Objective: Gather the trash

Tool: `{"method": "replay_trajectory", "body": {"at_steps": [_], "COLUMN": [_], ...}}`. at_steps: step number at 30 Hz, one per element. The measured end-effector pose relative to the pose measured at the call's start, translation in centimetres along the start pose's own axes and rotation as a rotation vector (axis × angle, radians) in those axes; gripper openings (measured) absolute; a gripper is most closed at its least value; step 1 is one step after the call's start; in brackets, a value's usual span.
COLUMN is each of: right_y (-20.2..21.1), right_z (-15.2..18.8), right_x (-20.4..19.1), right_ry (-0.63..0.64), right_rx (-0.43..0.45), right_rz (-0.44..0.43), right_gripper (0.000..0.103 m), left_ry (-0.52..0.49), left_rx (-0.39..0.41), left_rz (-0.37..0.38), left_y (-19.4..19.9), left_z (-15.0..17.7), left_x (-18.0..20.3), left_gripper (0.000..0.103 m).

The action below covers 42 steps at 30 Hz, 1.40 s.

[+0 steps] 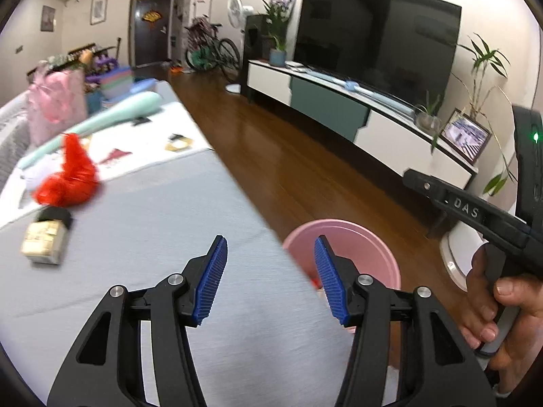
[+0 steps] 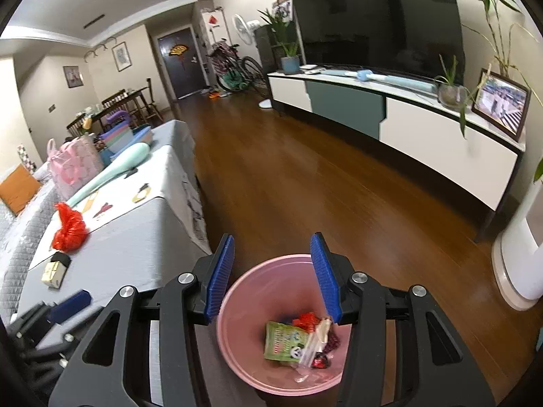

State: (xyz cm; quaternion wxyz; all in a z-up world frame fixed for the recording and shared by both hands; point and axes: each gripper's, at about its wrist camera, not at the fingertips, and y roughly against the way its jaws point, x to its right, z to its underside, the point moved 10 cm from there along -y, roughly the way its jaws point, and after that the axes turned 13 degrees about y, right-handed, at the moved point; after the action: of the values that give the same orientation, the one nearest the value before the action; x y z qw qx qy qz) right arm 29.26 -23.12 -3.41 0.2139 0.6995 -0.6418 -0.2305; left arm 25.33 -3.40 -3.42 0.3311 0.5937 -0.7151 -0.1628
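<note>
A pink bin [image 2: 237,339] stands on the floor beside the table and holds a green packet [image 2: 283,341], red wrappers and a clear bag. Directly above it my right gripper [image 2: 273,237] hangs open with nothing between its blue pads. My left gripper [image 1: 270,240] is open and empty too, over the table's edge, with the bin's rim [image 1: 356,230] just past it. Farther left on the table lie a crumpled red plastic bag [image 1: 68,176] [image 2: 69,227] and a small beige box with a black top [image 1: 45,240] [image 2: 54,271].
The table's grey cloth [image 1: 152,220] also carries a long mint-green object [image 1: 112,118], a pink bag [image 1: 57,101] and paper scraps. A hand [image 1: 502,305] holds the other gripper at the right. A TV cabinet [image 2: 407,118] and a white appliance [image 2: 519,254] border the wooden floor.
</note>
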Motion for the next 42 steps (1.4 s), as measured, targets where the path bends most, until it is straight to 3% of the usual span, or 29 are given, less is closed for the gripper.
{"method": "replay_trajectory", "body": {"at_steps": [5,9,11,13,17,20,26,32,35,38,42], "right_y": [0.5,0.9,1.0,1.1,0.7,0.1,-1.2,-2.6,-3.2,-3.8,-4.7], "right_z": [-0.7,-1.3,-1.6,-1.9,-1.9,-2.0,-2.0,-2.1,-2.3,-2.4,-2.6], "right_x": [-3.4,-6.4,-8.0,-9.6,-13.0,-15.2,-19.1,-22.3,-24.2,-26.1,-28.9], "right_ry": [0.028,0.053,0.057,0.063,0.074,0.087,0.117,0.135,0.165,0.196,0.248], "right_rx": [0.025,0.048,0.061,0.069,0.059,0.049,0.026,0.009,0.005,-0.003,-0.008], "right_rz": [-0.041,-0.081,-0.109,-0.135,-0.186,-0.209,-0.245,-0.269,-0.284,-0.307,-0.342], "right_gripper": [0.044,0.025,0.019,0.016,0.016,0.018,0.026,0.043,0.056,0.058,0.058], "left_ry": [0.017,0.034,0.048,0.065,0.156,0.222,0.206,0.218,0.241,0.250,0.231], "left_rx": [0.065,0.101,0.120,0.137,0.126,0.084,0.022,-0.020,-0.055,-0.062,-0.074], "left_rz": [-0.072,-0.135,-0.177,-0.231,-0.299,-0.332,-0.324,-0.340,-0.334,-0.306,-0.291], "left_y": [3.4,5.5,6.3,6.7,6.0,4.1,1.1,-0.9,-1.7,-1.8,-1.6], "left_z": [-2.5,-4.2,-4.9,-5.7,-5.9,-4.8,-4.0,-3.7,-3.3,-3.2,-3.2], "left_x": [-5.9,-10.7,-13.4,-16.5,-22.1,-25.4,-26.8,-28.0,-28.5,-28.4,-28.1], "left_gripper": [0.053,0.053,0.060,0.083,0.095,0.095,0.095,0.095,0.095,0.088,0.069]}}
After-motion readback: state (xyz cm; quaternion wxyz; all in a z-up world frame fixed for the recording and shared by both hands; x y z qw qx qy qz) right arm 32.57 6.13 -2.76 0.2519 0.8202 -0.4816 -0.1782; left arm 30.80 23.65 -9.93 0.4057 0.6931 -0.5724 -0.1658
